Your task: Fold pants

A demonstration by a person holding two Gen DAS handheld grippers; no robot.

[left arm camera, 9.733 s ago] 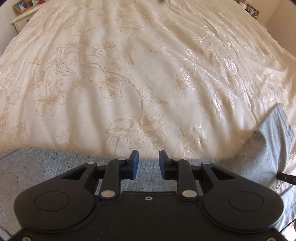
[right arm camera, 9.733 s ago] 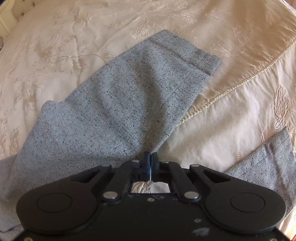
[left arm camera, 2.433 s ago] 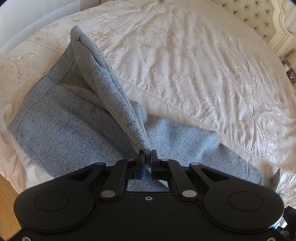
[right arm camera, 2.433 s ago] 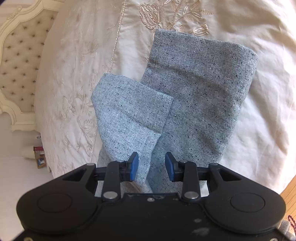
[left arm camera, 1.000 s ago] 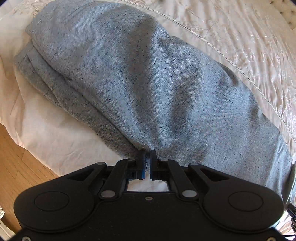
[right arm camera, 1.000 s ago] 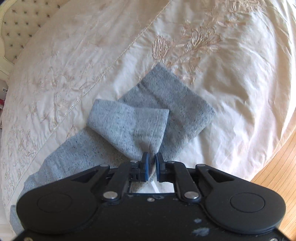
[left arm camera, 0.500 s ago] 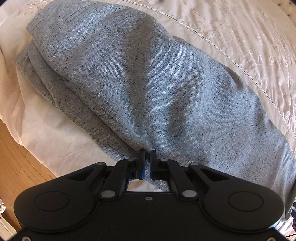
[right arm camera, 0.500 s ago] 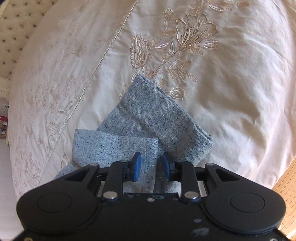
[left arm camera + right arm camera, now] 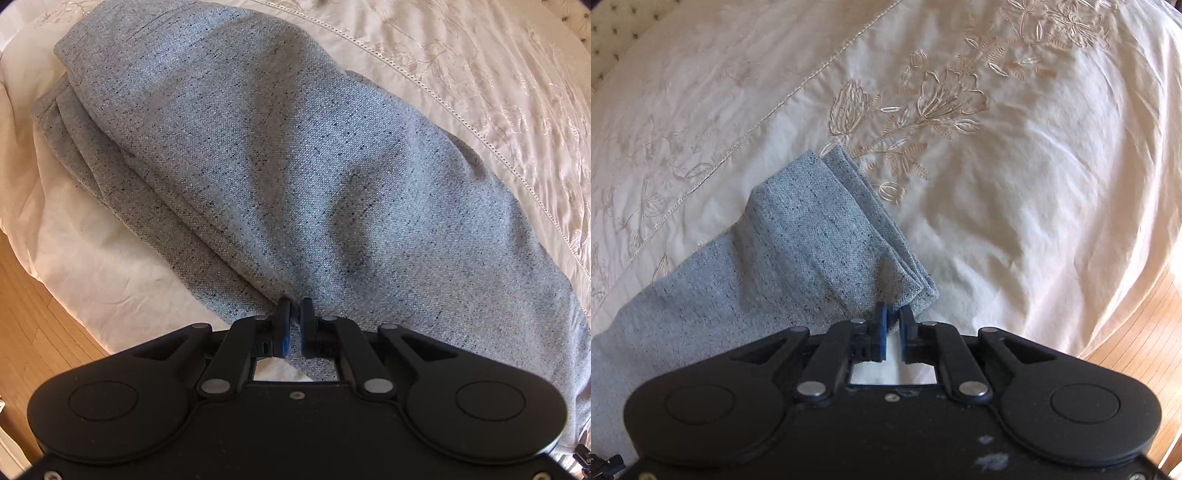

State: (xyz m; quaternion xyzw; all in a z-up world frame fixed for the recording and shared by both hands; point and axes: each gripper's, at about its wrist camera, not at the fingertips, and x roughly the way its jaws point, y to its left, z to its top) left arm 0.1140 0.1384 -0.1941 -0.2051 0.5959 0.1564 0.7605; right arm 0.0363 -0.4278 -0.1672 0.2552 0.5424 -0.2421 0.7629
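Note:
The grey speckled pants (image 9: 295, 166) lie folded lengthwise on the cream bedspread, one leg laid over the other. In the left wrist view my left gripper (image 9: 294, 314) is shut on the near edge of the upper part of the pants. In the right wrist view the two leg cuffs (image 9: 831, 236) lie stacked, one on the other. My right gripper (image 9: 893, 317) is shut on the near corner of the cuffs.
The embroidered cream bedspread (image 9: 997, 147) covers the bed; its corded seam (image 9: 480, 129) runs beyond the pants. The bed edge and the wooden floor show at the lower left (image 9: 33, 314) and at the right (image 9: 1137, 325). A tufted headboard (image 9: 613, 22) is at the far left.
My right gripper, open half a second ago, has closed on the cuffs, and the upper cuff now lies over the lower one. My left gripper has kept its hold and hardly moved.

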